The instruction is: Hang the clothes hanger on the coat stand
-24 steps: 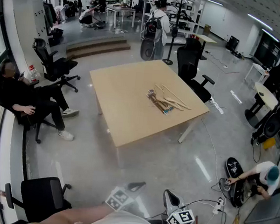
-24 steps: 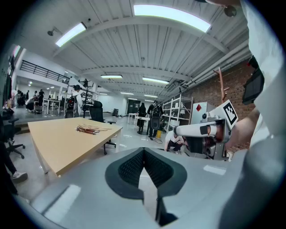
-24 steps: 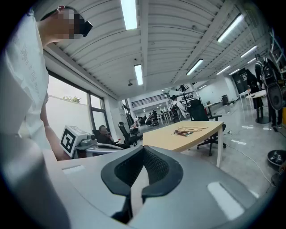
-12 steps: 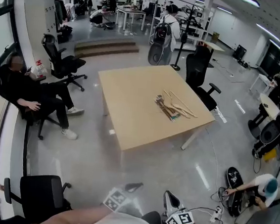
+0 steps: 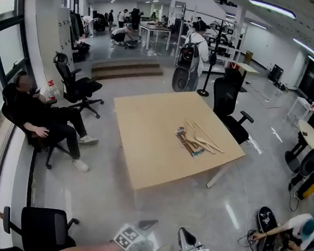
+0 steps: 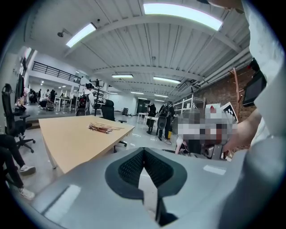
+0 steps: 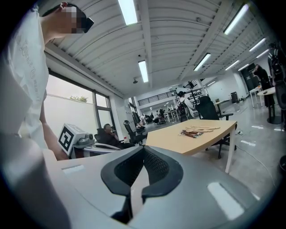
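Clothes hangers (image 5: pixel 200 140) lie on the table (image 5: pixel 149 143); only gripper views show left tool (image 6: pixel 143 150) and right tool (image 7: pixel 143 148) clenched empty.

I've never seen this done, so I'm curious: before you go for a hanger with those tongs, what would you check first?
1. Hangers ready: ok; a pile of wooden hangers lies on the table.
2. Left tongs free: ok; shut, nothing between them.
3. Right tongs free: ok; shut, empty.
4. Tongs open for a grab: not ok; both shut.
5. Close enough to the table: not ok; a stretch of floor lies between.
6. Coat stand found: cannot tell; a black pole stand behind the table may be it.
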`<state>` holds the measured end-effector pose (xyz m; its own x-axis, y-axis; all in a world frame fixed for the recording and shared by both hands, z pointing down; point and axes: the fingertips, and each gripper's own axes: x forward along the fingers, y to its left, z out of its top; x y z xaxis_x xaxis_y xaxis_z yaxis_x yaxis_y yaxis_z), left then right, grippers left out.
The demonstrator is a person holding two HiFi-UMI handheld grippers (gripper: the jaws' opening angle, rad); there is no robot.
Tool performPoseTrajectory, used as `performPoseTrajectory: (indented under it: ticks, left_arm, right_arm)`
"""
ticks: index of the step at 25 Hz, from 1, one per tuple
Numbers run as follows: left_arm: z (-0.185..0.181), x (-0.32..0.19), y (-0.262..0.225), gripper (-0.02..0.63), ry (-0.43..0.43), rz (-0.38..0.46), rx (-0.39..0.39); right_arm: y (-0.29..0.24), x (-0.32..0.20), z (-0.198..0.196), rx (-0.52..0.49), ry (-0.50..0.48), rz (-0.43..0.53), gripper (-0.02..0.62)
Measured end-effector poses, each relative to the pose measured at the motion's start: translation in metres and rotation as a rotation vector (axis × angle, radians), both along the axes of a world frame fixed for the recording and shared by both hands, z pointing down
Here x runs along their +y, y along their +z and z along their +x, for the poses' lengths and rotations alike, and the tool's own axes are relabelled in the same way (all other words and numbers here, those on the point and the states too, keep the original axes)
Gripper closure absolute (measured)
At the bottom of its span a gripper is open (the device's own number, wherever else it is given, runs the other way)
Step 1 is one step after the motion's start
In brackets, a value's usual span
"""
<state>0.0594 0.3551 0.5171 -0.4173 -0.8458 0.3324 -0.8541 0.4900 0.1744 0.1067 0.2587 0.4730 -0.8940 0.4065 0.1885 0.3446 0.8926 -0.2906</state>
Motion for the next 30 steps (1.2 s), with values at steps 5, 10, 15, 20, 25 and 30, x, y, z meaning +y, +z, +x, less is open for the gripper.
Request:
performPoseTrajectory:
  ticks: [5,10,15,20,25,30]
  left_arm:
    - [-0.027,-0.038,-0.003,0.604,-0.006,-0.007,0.007]
    - [-0.052,-0.085,-0.011,0.604,-0.001,0.009,0.014]
    - [-0.077,-0.131,-0.026,0.604,-0.010,-0.002,-0.038]
    - [-0.097,-0.167,-0.029,0.604,-0.045,-0.007,-0.053]
    - [-0.120,-0.188,-0.035,0.604,-0.073,-0.011,-0.063]
    - [-0.149,-0.202,-0.039,0.604,-0.081,-0.015,-0.070]
  right_arm:
    - [-0.003,-0.034,-0.035,-0.014,-0.029,-0.002,0.581]
    - [-0.002,-0.076,-0.068,-0.022,-0.043,-0.019,0.581]
    - [-0.008,-0.115,-0.097,-0.054,-0.072,-0.030,0.581]
    - [-0.011,-0.142,-0.115,-0.070,-0.119,-0.029,0.581]
    - [-0.014,-0.165,-0.131,-0.069,-0.135,-0.033,0.581]
    - [-0.012,-0.187,-0.156,-0.064,-0.134,-0.033,0.581]
